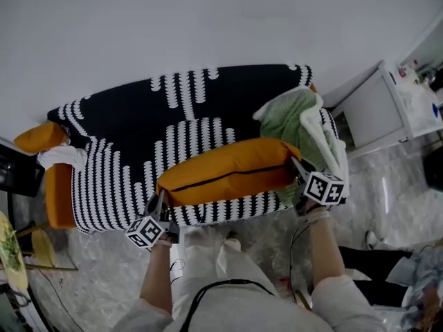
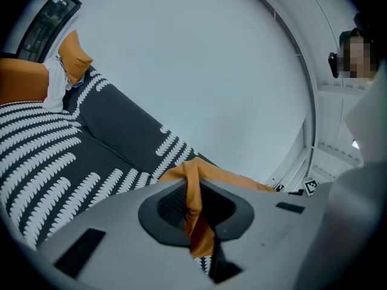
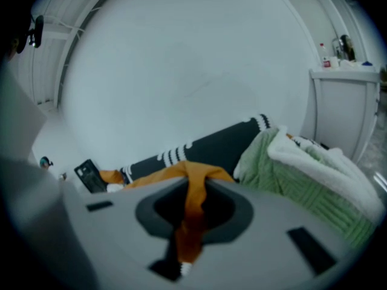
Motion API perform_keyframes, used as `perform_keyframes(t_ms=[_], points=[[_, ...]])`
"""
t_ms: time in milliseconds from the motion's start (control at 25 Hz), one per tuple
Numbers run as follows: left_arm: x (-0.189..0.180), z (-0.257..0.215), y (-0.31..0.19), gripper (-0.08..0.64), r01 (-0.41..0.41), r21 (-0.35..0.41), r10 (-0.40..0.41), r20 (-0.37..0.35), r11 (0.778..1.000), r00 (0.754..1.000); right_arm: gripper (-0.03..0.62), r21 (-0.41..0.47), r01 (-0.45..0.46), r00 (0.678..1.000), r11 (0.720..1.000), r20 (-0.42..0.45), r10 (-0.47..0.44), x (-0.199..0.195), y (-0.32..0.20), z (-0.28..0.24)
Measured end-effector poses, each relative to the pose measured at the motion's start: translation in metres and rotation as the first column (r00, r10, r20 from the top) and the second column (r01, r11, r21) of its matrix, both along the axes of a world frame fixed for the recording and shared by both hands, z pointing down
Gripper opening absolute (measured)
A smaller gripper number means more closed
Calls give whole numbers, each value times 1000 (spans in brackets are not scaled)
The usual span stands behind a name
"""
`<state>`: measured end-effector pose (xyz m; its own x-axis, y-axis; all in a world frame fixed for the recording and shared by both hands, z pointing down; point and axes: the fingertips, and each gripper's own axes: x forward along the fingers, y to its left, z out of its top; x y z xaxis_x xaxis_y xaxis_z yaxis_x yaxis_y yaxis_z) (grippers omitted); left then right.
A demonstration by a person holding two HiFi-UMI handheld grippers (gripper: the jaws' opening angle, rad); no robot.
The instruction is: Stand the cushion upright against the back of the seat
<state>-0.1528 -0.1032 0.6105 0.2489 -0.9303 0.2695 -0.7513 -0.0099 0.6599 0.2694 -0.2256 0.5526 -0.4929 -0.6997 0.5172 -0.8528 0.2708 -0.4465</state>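
Note:
A long orange cushion hangs crosswise over the front of the sofa seat, which wears a black cover with white stripes. My left gripper is shut on the cushion's left corner; orange fabric is pinched between its jaws in the left gripper view. My right gripper is shut on the right corner, with orange fabric squeezed between its jaws in the right gripper view. The dark sofa back rises behind the cushion.
A green and white blanket is heaped on the sofa's right end. A second orange cushion and a white cloth lie at the left end. A white cabinet stands to the right, on a marble floor.

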Motion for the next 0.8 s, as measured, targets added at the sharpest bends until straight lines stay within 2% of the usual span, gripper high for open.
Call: perform_keyframes(t_ms=[440, 800], points=[[-59, 5, -70, 51, -38, -18, 38, -3, 999, 999, 61, -94, -49, 999, 994, -2, 49, -49, -33, 27], [-90, 9, -127, 51, -68, -19, 68, -12, 997, 998, 61, -133, -100, 995, 986, -14, 99, -76, -77, 41]])
